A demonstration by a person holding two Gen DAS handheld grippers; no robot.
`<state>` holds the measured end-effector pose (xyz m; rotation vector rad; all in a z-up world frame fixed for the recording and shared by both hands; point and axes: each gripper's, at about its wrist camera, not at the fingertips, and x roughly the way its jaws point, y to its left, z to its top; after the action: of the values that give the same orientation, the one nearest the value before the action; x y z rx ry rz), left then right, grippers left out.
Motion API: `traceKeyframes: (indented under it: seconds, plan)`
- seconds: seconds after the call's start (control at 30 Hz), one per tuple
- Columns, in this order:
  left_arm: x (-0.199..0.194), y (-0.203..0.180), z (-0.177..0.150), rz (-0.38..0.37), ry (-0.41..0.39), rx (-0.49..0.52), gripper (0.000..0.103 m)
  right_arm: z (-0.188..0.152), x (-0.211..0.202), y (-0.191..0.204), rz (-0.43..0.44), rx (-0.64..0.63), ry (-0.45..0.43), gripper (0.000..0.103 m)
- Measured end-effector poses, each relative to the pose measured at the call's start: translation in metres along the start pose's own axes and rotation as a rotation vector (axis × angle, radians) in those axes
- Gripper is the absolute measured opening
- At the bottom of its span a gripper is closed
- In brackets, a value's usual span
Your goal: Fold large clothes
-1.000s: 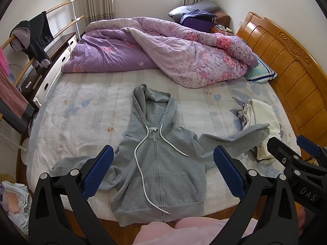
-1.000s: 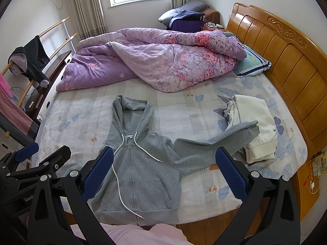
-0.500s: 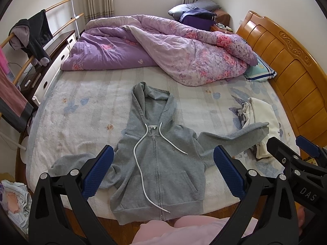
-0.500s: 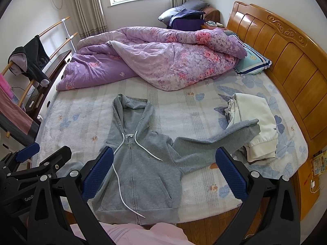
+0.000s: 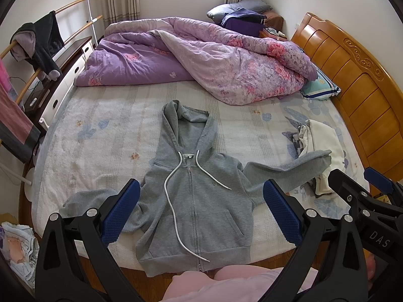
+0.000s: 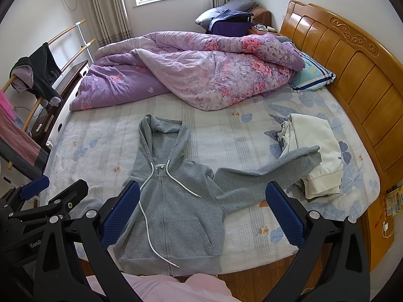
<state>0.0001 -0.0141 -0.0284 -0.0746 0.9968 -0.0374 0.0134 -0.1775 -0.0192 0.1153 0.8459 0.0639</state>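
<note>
A grey zip hoodie (image 5: 196,201) (image 6: 173,201) lies face up on the bed, hood pointing to the far side, hem at the near edge. Its right sleeve (image 5: 297,171) (image 6: 264,176) stretches out onto a folded cream garment (image 5: 325,146) (image 6: 317,156). Its left sleeve (image 5: 85,201) lies bunched near the bed's edge. My left gripper (image 5: 201,211) hovers open above the hoodie's lower body, holding nothing. My right gripper (image 6: 202,211) is open too, above the hoodie's right side. In each wrist view the other gripper shows at the side edge.
A purple floral quilt (image 5: 201,58) (image 6: 191,73) is heaped at the far side of the bed. A wooden headboard (image 5: 352,75) (image 6: 352,63) lines the right. A rail with hanging clothes (image 5: 37,45) and a dresser stand left. Pink clothing of the person (image 5: 239,284) fills the bottom.
Both grippers have shifted slightly, so the hoodie sits a little lower and nearer in view. Nothing on the bed has moved, and both grippers stay open.
</note>
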Motion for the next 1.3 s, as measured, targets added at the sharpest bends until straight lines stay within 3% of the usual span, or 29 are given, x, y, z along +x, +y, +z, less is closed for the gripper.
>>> traceKeyframes:
  seconds: [0.8, 1.07, 1.3]
  plan:
    - [0.002, -0.006, -0.024, 0.008, 0.032, -0.04, 0.098, 0.006, 0.009, -0.004, 0.032, -0.013, 0.043, 0.096]
    - [-0.006, -0.001, -0.012, 0.055, 0.059, -0.097, 0.098, 0.015, 0.017, -0.003, 0.112, -0.047, 0.078, 0.096]
    - [-0.018, 0.019, -0.016, 0.142, 0.087, -0.212, 0.098, 0.023, 0.032, 0.015, 0.253, -0.134, 0.146, 0.096]
